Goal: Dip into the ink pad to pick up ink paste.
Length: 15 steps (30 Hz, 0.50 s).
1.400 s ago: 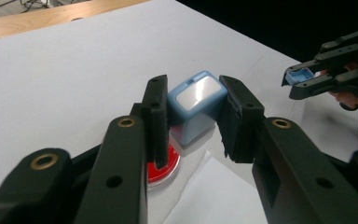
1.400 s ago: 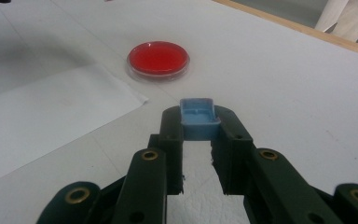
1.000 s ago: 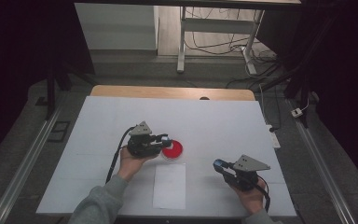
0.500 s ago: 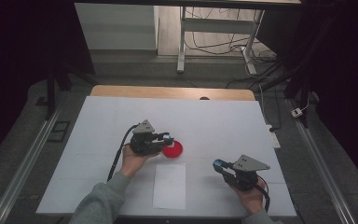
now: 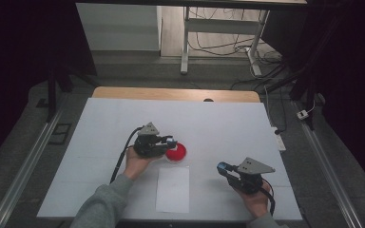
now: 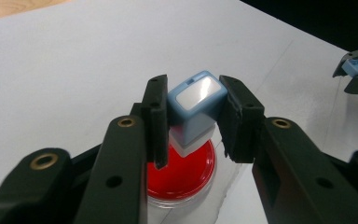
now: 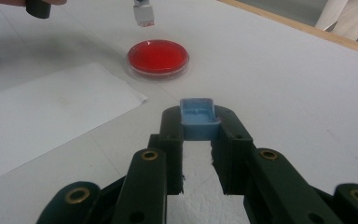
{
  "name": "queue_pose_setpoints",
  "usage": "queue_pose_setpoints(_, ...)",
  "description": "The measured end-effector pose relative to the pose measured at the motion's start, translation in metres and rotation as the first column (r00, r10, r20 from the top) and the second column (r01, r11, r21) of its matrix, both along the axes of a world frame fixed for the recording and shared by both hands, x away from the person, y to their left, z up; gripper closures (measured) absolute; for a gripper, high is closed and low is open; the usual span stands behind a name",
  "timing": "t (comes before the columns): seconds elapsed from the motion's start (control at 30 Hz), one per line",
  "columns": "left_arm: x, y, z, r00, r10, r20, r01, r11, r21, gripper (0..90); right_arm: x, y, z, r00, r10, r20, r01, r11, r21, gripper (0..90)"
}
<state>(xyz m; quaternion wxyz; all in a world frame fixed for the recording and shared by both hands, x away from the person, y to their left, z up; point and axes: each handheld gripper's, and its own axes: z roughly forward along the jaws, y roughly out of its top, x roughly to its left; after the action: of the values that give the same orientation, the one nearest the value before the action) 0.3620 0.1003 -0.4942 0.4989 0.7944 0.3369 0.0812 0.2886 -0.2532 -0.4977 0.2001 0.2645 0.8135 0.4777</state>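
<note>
My left gripper (image 6: 193, 116) is shut on a small blue and white stamp (image 6: 196, 105) and holds it just above a round red ink pad (image 6: 182, 179). In the high view that gripper (image 5: 170, 141) sits at the pad's (image 5: 176, 152) left edge, near the table's middle. My right gripper (image 7: 198, 123) is shut on the stamp's blue cap (image 7: 198, 119), low over the table at the front right (image 5: 222, 167). The right gripper view shows the pad (image 7: 157, 57) ahead with the stamp (image 7: 143, 13) hanging over it.
A white sheet of paper (image 5: 173, 188) lies on the white table (image 5: 228, 123) just in front of the pad, between my two hands. A wooden strip (image 5: 171, 93) runs along the far edge. Cables and a desk frame stand on the floor beyond.
</note>
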Motion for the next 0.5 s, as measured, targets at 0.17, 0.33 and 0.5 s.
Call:
queue_pose_setpoints(0.17,0.0015,-0.0019,-0.0028,1.0000,-0.006,-0.008,0.006,0.9999,0.009,65.3,-0.0002,0.0002,-0.0001,1.0000,0.001,0.000,-0.001,1.000,-0.001,73.8)
queue_pose_setpoints(0.33,0.0024,-0.0037,-0.0055,0.9999,-0.006,-0.011,0.006,0.9996,0.026,65.3,0.0001,-0.0001,-0.0003,1.0000,0.000,0.000,0.000,1.000,-0.002,73.8)
queue_pose_setpoints(0.5,0.0043,-0.0045,-0.0096,0.9997,-0.006,-0.023,0.007,0.9992,0.040,65.3,-0.0003,0.0002,-0.0004,1.0000,0.002,0.000,-0.002,1.000,-0.003,73.8)
